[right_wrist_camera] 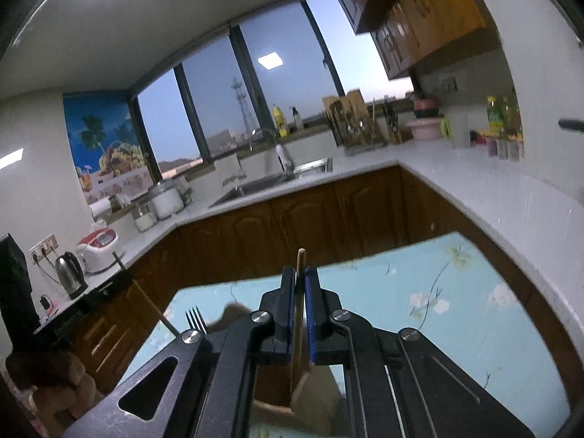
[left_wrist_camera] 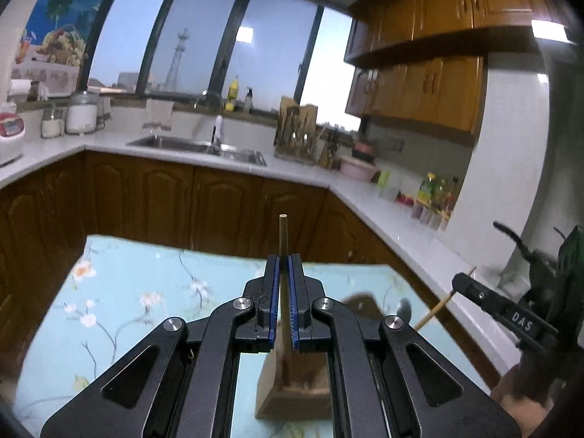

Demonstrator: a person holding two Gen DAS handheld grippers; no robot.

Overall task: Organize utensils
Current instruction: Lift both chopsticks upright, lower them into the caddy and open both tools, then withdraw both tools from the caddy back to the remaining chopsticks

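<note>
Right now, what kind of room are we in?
A home kitchen, most likely. There is a sink with a tap under the big window, brown wooden cabinets on the wall, and a rice cooker beside a kettle on the white counter.

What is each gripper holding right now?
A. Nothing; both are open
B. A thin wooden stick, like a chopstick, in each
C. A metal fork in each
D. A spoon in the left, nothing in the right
B. The left gripper is shut on a wooden stick that rises past its fingertips, and the right gripper is shut on another stick; both stand over a wooden holder on the floral tablecloth.
</note>
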